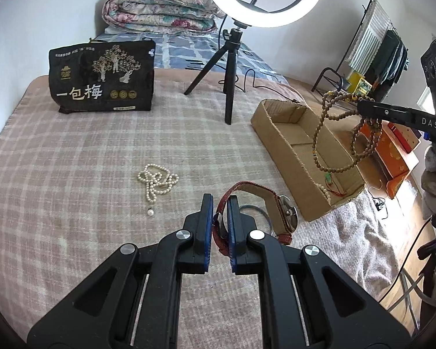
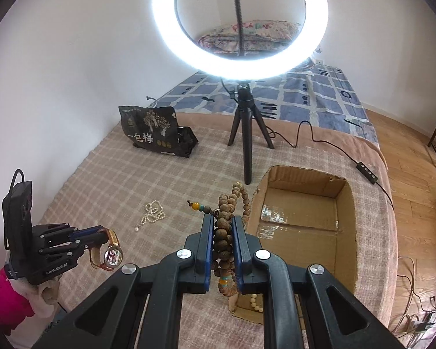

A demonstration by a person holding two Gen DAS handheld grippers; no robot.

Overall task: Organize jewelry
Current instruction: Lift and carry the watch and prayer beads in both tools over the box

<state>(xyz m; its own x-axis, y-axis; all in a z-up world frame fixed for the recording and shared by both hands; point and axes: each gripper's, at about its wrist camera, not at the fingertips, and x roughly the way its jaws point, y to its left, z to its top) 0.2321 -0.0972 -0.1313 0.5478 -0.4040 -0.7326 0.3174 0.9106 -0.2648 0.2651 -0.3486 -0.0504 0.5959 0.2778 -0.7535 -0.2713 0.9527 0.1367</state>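
Observation:
My left gripper [image 1: 219, 200] is shut on the red strap of a wristwatch [image 1: 287, 213], which hangs above the plaid blanket; the same watch [image 2: 112, 254] shows gold-cased in the right wrist view. My right gripper [image 2: 223, 221] is shut on a bunch of brown wooden bead strands [image 2: 226, 212], and these bead strands [image 1: 331, 133] dangle over the open cardboard box [image 1: 279, 139]. A white pearl necklace [image 1: 157, 181] lies loose on the blanket, left of both grippers. Pale beads [image 2: 254, 302] rest in the box's near corner.
A ring light on a black tripod [image 1: 229, 67] stands behind the box, its cable [image 2: 319, 141] trailing right. A black snack bag [image 1: 101, 77] sits at the back left. A folded floral quilt [image 1: 160, 10] lies beyond. An orange box [image 1: 392, 160] is on the floor.

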